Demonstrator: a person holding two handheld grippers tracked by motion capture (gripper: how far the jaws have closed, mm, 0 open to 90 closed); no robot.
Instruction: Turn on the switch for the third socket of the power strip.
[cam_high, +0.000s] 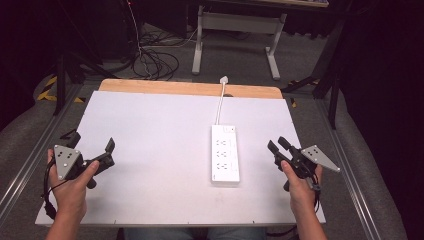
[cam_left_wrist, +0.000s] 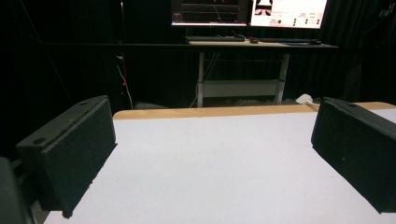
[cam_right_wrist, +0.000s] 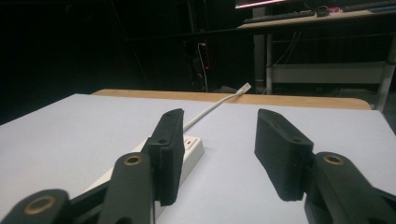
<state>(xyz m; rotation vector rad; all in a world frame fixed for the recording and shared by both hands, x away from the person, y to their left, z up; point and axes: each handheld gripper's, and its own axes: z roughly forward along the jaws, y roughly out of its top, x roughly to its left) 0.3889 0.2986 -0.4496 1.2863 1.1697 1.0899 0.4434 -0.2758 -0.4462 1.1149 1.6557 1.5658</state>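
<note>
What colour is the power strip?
White, cord included: power strip, clearest in the high view.

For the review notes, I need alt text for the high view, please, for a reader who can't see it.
A white power strip lies on a white table, its cord running to the far edge. A person's hands hold a two-jaw gripper at each side: the left gripper and the right gripper, both open and holding nothing.
</note>
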